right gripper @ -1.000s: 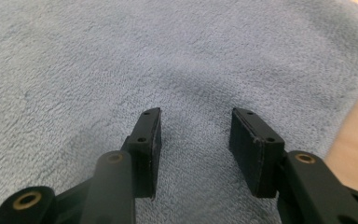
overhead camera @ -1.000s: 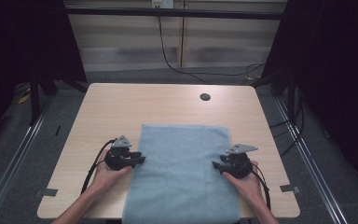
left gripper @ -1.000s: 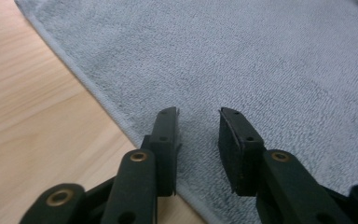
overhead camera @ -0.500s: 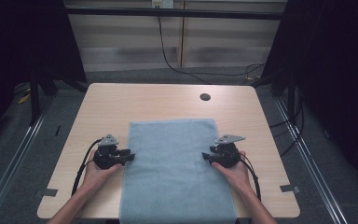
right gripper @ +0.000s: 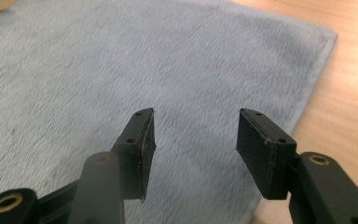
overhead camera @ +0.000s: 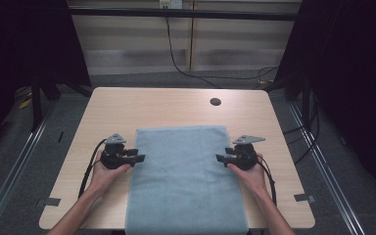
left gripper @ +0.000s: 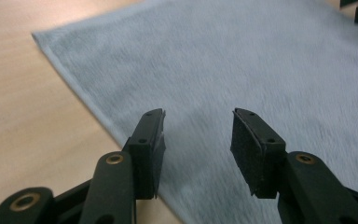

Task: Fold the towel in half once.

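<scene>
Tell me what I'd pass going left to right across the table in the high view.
Left hand with the left gripper → light blue towel → right gripper in the right hand.

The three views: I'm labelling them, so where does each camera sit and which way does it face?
High view: above the person's side, looking forward and down on the table; forearms and both grippers show.
Left gripper view: on the left gripper, facing the towel.
Right gripper view: on the right gripper, facing the towel.
All share the towel.
</scene>
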### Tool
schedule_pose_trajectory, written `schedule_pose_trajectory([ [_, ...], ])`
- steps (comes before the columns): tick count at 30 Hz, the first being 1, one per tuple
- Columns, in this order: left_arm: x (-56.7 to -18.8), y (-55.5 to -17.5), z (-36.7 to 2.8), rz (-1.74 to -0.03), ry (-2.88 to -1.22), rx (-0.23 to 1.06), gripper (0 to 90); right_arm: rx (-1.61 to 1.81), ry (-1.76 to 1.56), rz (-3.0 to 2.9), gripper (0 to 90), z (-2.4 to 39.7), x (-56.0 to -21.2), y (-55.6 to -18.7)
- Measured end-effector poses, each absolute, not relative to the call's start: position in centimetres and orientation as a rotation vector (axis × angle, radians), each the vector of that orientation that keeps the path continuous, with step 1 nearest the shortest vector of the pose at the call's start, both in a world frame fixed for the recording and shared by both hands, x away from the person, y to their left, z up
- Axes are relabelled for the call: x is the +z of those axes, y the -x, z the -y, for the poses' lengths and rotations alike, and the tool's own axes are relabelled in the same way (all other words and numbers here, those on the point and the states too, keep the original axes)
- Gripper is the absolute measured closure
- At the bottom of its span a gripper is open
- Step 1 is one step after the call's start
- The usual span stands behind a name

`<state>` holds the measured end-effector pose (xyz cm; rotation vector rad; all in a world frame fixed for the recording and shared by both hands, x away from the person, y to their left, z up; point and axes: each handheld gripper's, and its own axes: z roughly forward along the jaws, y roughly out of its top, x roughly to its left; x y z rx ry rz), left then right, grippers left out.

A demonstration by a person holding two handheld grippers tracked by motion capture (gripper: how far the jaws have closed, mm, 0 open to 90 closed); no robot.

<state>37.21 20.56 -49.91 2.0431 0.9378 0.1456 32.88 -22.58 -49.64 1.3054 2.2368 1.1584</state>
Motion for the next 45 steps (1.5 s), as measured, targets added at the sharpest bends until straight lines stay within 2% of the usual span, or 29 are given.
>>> schedule_pose_trajectory([
  [2, -50.1, -37.4, -20.3, -0.935, -2.038, 0.168, 54.0, 1.159, -1.313, -2.252, 49.2, 22.3, -49.9, -33.4],
  [8, -50.7, -37.4, -20.1, -0.907, -2.07, 0.132, 54.4, 1.093, -1.281, -2.31, 50.7, 21.3, -50.7, -33.5],
  [18, -50.5, -34.2, -20.5, -0.829, -2.111, 0.088, 54.7, 1.063, -1.219, -2.384, 50.7, 21.7, -50.3, -29.0],
  [24, -50.3, -30.8, -21.3, -0.792, -2.126, 0.035, 54.4, 1.08, -1.2, -2.434, 50.8, 21.8, -50.0, -26.0],
  [30, -49.8, -30.0, -21.8, -0.78, -2.147, 0.02, 49.0, 1.13, -1.189, -2.447, 49.4, 21.7, -49.5, -24.3],
  [38, -48.7, -33.8, -21.1, -0.844, -2.089, 0.098, 47.6, 1.141, -1.243, -2.339, 47.4, 23.3, -48.2, -29.9],
  [39, -48.6, -34.8, -21.0, -0.857, -2.09, 0.135, 47.1, 1.108, -1.257, -2.334, 46.3, 23.4, -48.7, -32.0],
  [41, -48.7, -35.4, -21.0, -0.873, -2.073, 0.15, 46.9, 1.073, -1.285, -2.315, 44.9, 23.3, -49.4, -33.5],
  [45, -49.1, -36.8, -21.2, -0.913, -2.068, 0.152, 46.1, 1.064, -1.316, -2.309, 47.0, 23.3, -50.3, -34.6],
])
